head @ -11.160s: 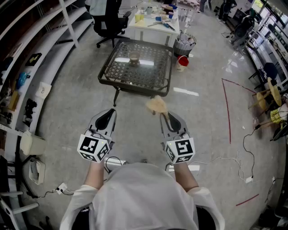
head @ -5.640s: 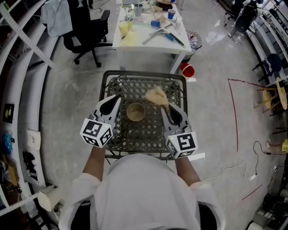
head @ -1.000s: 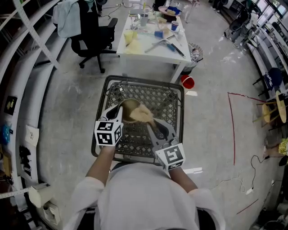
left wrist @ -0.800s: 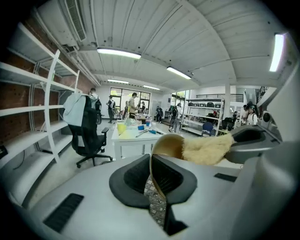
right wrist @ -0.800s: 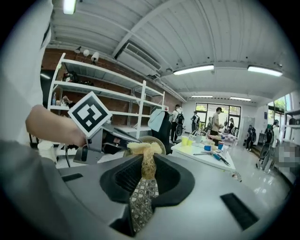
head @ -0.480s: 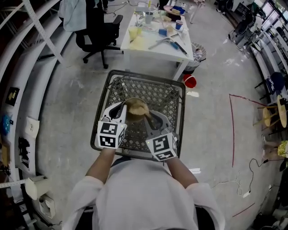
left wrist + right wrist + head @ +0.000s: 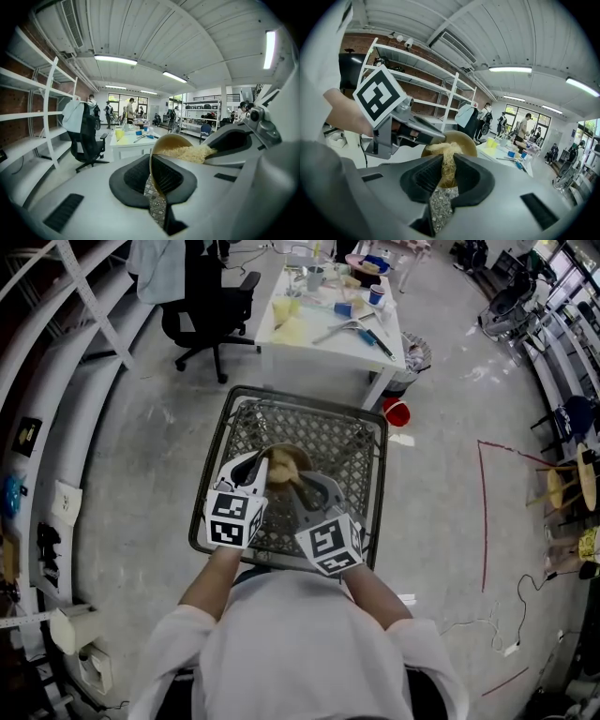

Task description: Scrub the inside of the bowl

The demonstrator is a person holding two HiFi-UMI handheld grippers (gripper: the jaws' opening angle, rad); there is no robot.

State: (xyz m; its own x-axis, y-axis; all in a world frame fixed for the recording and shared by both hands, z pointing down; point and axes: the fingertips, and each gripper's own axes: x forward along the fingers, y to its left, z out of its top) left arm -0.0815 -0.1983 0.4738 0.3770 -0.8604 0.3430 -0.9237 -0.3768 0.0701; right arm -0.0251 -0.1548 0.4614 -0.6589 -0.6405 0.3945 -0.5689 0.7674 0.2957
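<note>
Between grippers: the bowl (image 7: 286, 461) and scrubber (image 7: 278, 477) are filling the gap between the left gripper (image 7: 254, 468) and right gripper (image 7: 304, 488).
Low table (image 7: 342, 451): its right and far lattice are lying open.
Far side: the white table (image 7: 328, 334) is blocking just beyond.
Left: open floor (image 7: 150, 456) is running to the chair (image 7: 202, 301) and shelving (image 7: 52, 381).

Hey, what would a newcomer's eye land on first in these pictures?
A tan bowl held over the wire-mesh table, its rim clamped in the left gripper. The right gripper holds a straw-coloured fibrous scrubber inside it. Behind stands a cluttered white table.
</note>
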